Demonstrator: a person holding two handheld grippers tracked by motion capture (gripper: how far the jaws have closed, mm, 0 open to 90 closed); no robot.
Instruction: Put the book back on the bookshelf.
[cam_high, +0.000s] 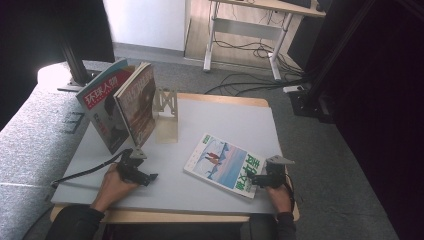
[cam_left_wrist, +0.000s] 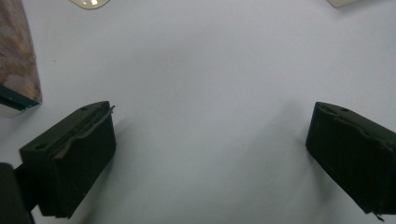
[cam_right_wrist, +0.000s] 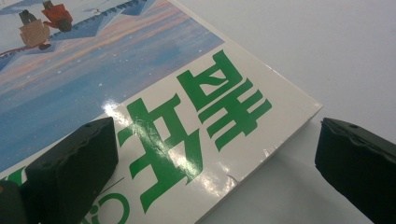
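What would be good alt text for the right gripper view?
The right gripper holds its two black jaws open around a corner of a flat magazine with green characters and a blue landscape cover, one jaw above the cover, the other beside its edge, over the pale table.

My grey table (cam_high: 220, 117) is carrying a flat magazine (cam_high: 224, 164) at four o'clock, a bookend (cam_high: 166, 107) and leaning magazines (cam_high: 122, 102) at eleven.

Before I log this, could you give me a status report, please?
Left gripper open over bare table. Right gripper open, jaws straddling flat magazine's corner. Nothing in the way.
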